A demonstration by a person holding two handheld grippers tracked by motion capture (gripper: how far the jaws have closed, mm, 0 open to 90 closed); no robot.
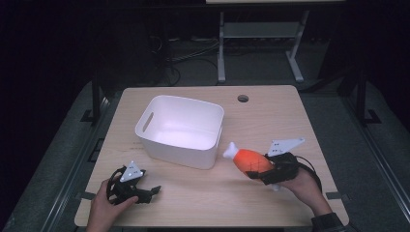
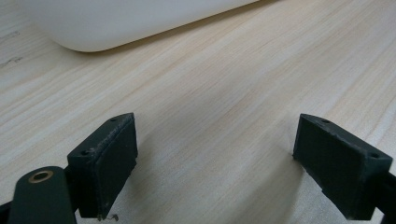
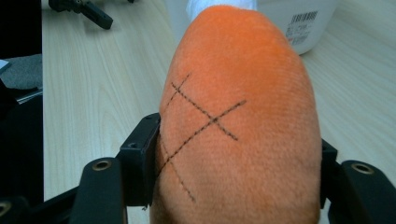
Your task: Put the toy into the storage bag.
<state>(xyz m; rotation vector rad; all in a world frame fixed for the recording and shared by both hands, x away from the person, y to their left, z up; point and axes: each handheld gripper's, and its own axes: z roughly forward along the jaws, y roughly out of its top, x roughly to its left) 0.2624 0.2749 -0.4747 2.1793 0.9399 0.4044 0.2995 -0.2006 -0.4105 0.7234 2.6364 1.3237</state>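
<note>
The right gripper (image 1: 261, 172) clamps one orange plush drumstick (image 1: 251, 161) between its jaws, held just above the wooden table (image 1: 270, 116) beside the bin, while the left gripper (image 1: 153, 190) rests near the front edge, jaws wide apart on nothing. Farther back stands one white bin (image 1: 181, 130) with nothing visible inside.

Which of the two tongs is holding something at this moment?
The right tongs: their jaws press on the orange plush drumstick. The left tongs stand open over the table, with nothing between them.
</note>
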